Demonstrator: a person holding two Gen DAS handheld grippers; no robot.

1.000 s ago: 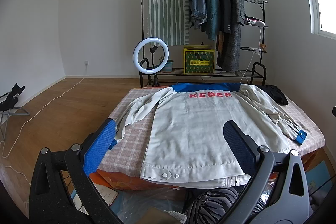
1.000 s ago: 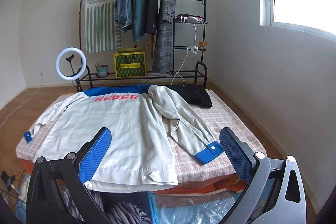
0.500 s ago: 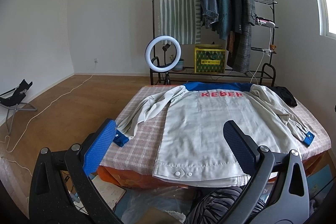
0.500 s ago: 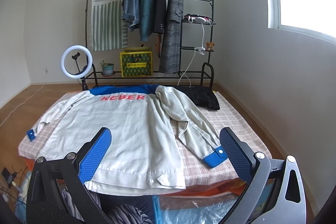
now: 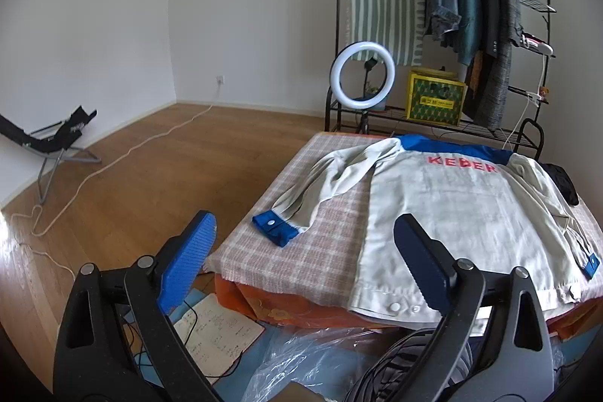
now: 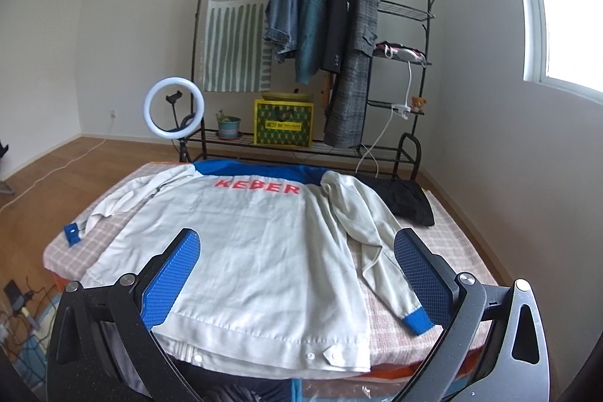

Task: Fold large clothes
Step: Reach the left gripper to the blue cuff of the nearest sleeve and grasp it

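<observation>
Two tongs held level above the near edge of a bed with a jacket spread on it.

The left tongs (image 5: 303,255) and right tongs (image 6: 297,266) both gape wide, gripping nothing, pointing forward over the bed (image 5: 331,251). The white jacket (image 6: 245,243) lies flat, back up, hem nearest; its left cuff (image 5: 277,226) rests on the checked cover.
</observation>
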